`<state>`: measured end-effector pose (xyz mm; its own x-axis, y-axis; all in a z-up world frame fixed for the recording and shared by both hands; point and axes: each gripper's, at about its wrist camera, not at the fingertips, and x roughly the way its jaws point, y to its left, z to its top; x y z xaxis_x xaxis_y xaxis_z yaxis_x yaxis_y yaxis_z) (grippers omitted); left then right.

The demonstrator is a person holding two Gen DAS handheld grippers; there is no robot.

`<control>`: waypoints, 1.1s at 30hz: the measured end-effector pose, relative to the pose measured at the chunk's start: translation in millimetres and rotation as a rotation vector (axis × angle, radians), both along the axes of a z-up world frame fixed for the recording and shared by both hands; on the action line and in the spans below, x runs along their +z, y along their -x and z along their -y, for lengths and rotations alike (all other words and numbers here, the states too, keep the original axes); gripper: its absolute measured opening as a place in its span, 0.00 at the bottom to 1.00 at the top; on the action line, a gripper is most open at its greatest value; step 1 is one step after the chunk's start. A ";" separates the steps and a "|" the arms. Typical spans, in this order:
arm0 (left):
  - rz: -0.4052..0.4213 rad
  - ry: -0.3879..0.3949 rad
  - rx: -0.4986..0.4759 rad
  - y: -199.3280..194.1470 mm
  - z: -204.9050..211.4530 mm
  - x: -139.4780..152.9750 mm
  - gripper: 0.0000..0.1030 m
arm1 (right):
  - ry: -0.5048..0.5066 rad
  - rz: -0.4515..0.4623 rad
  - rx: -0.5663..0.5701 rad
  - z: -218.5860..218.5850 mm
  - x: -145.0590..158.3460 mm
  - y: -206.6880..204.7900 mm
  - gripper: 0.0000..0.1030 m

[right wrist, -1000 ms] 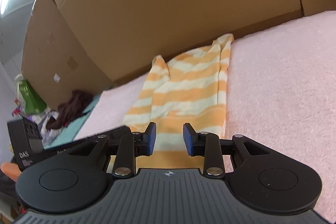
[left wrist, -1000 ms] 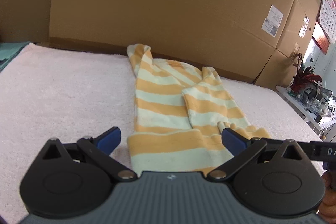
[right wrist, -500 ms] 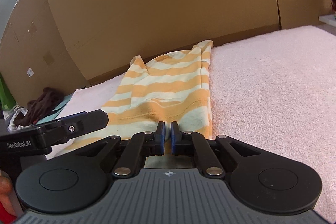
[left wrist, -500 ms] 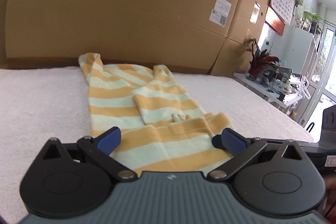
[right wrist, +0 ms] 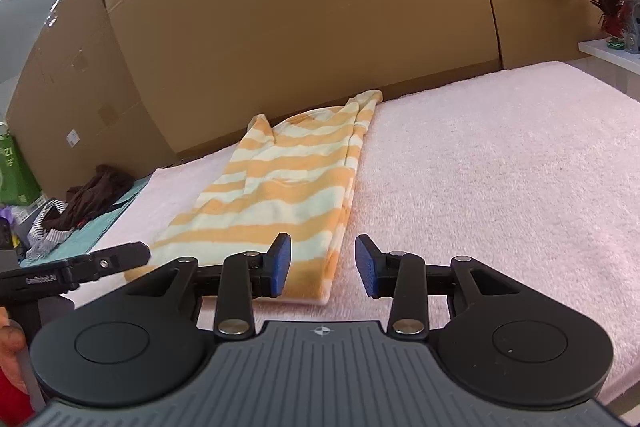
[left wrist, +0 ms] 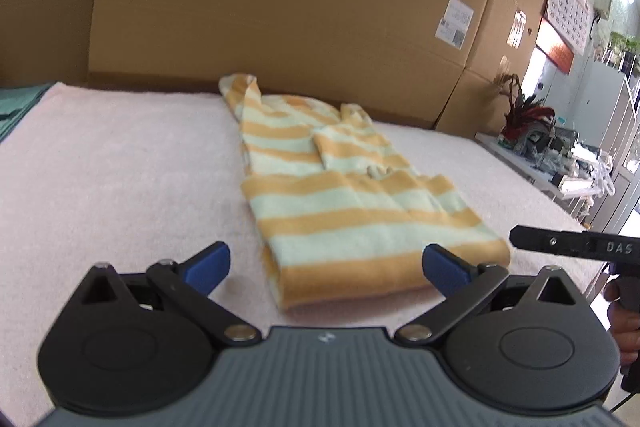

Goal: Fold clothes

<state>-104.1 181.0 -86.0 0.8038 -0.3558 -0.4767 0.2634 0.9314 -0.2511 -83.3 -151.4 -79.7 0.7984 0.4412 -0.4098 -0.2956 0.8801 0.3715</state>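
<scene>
Striped top (left wrist: 352,211), orange-and-cream, folded lengthwise on pink towel (left wrist: 120,167), left jaws wide, right jaws opening, empty.

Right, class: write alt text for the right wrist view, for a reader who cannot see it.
A striped orange-and-cream garment lies folded lengthwise on a pink towel surface, cardboard boxes behind. The right gripper, jaws opening and holding nothing, sits at its near corner.

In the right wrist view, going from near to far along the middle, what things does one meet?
Right tongs, their jaws opening with nothing gripped → striped garment on the pink towel surface → cardboard boxes.
</scene>
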 end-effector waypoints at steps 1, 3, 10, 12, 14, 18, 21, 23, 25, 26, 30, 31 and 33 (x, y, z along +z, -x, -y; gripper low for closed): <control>-0.009 -0.006 0.004 0.2 2.4 -1.4 0.99 | -0.001 0.002 0.015 1.2 -2.3 2.7 0.39; -0.003 -0.004 0.008 0.6 6.7 0.7 0.99 | 0.017 0.021 0.020 0.2 -4.6 5.4 0.39; -0.002 0.027 -0.036 -2.3 15.7 -1.6 0.98 | -0.019 0.037 0.060 -0.9 -11.7 5.8 0.39; 0.003 0.033 -0.028 -2.4 12.7 -5.2 0.98 | -0.018 0.035 0.086 -3.9 -14.8 5.3 0.40; 0.007 0.067 -0.033 -2.5 7.1 -6.6 0.98 | 0.010 0.044 0.108 -6.5 -15.8 6.3 0.41; 0.019 0.094 -0.037 -6.9 2.2 -8.1 0.89 | 0.061 0.073 0.129 -11.8 -16.3 6.4 0.41; 0.040 0.084 -0.035 -7.1 1.5 -10.1 0.81 | 0.094 0.093 0.137 -17.0 -17.9 2.9 0.41; 0.049 0.086 -0.037 -5.6 -0.7 -11.3 0.79 | 0.106 0.112 0.142 -19.8 -20.6 2.3 0.42; 0.058 0.089 -0.038 -4.0 -3.0 -12.6 0.74 | 0.116 0.133 0.138 -21.7 -22.8 3.0 0.42; 0.063 0.090 -0.039 -3.3 -4.1 -13.2 0.72 | 0.105 0.133 0.135 -20.8 -23.5 2.7 0.41; 0.045 0.160 -0.033 -6.6 -14.1 -14.7 0.59 | 0.043 0.101 0.123 -12.2 -23.6 -2.3 0.20; 0.040 0.167 -0.036 -7.1 -14.6 -14.3 0.54 | 0.015 0.086 0.123 -9.3 -23.7 -4.7 0.19; 0.030 0.177 -0.041 -8.1 -14.6 -13.4 0.52 | -0.029 0.063 0.124 -4.9 -23.4 -6.9 0.17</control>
<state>-96.0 195.6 -99.4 0.7998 -0.4648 -0.3798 0.3103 0.8618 -0.4013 -76.4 -146.5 -103.1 0.7611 0.5487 -0.3460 -0.4249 0.8247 0.3733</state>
